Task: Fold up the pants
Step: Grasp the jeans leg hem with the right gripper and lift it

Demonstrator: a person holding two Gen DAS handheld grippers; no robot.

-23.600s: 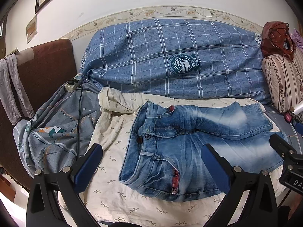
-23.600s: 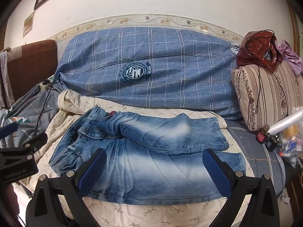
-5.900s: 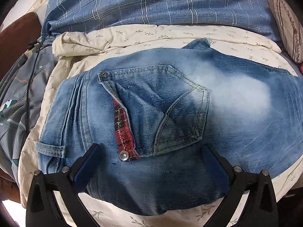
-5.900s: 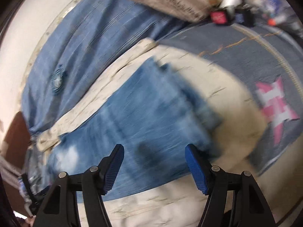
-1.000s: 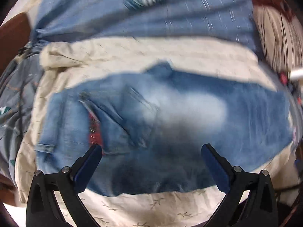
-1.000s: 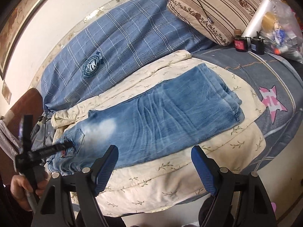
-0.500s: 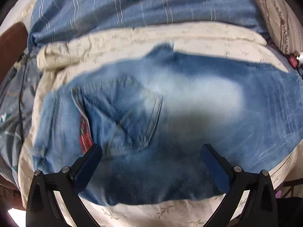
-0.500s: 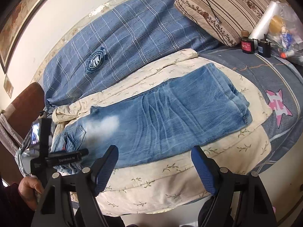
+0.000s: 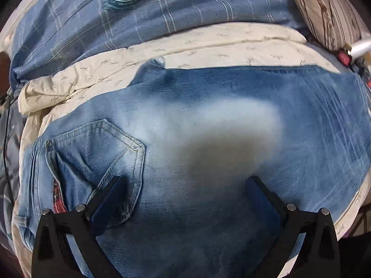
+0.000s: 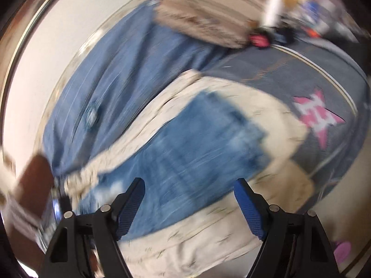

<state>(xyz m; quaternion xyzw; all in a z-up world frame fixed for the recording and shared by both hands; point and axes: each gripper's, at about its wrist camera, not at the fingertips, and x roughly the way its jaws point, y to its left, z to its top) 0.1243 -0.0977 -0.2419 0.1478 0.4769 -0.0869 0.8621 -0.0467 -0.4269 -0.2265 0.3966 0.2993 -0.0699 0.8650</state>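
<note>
Beyond the jeans (image 9: 208, 127), a striped pillow (image 9: 324, 7) (blue plaid quilt (image 9: 185, 7) alongside).

Right-wrist view of jeans (image 10: 197, 153) motion-blurred

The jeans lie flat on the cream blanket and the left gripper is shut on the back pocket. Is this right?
Not quite. The left gripper is open, its jaws wide apart over the jeans beside the back pocket, as the left wrist view shows. The jeans do lie flat on the cream blanket.
</note>
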